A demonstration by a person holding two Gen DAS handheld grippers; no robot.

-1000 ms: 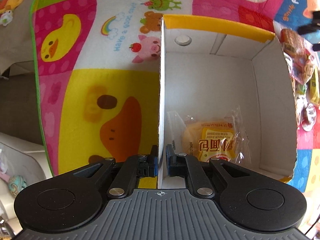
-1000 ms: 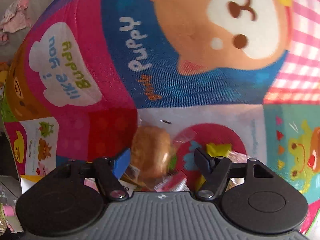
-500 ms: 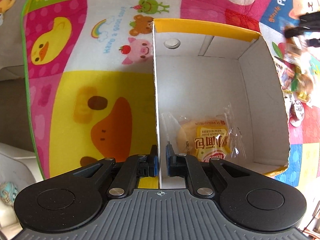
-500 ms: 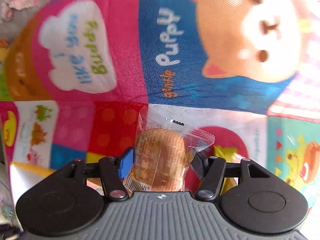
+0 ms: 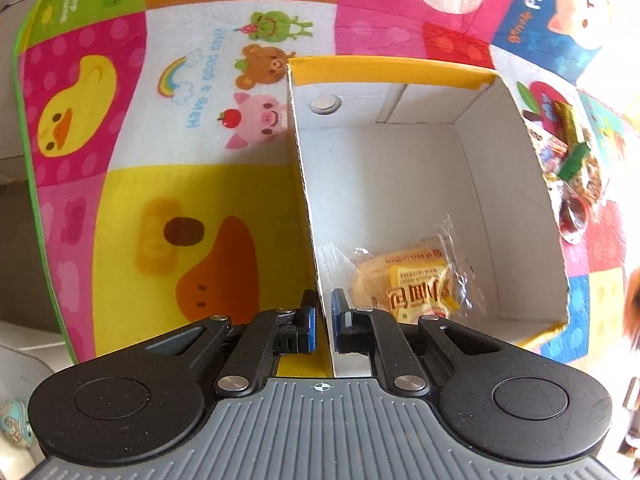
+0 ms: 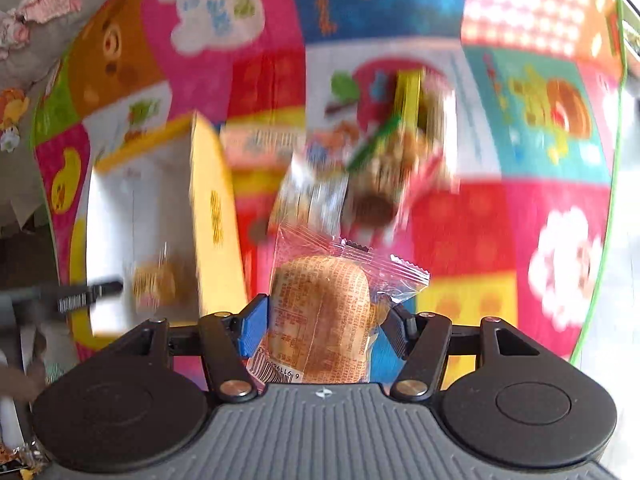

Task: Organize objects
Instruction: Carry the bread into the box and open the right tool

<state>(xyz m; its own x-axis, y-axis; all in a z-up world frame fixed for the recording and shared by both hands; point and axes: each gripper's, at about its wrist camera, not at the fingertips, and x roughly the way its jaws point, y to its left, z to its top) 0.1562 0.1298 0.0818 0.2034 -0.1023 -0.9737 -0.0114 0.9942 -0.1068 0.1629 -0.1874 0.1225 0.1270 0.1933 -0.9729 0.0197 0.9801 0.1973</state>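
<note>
Bright patchwork play mat (image 5: 132,184) with cartoon animals, spread flat, carrying a white box (image 5: 516,184) with yellow rim and a loose heap of snack packets (image 6: 372,168) just beside it. Left hand-held gripper (image 5: 322,322) pinched tight on the box's near side wall, probably to steady it for loading; one wrapped bun (image 5: 416,284) already inside. Right hand-held gripper (image 6: 324,324), having just narrowed, clamped around a wrapped bread roll (image 6: 324,316), lifted clear of the heap, likely bound for the box.
</note>
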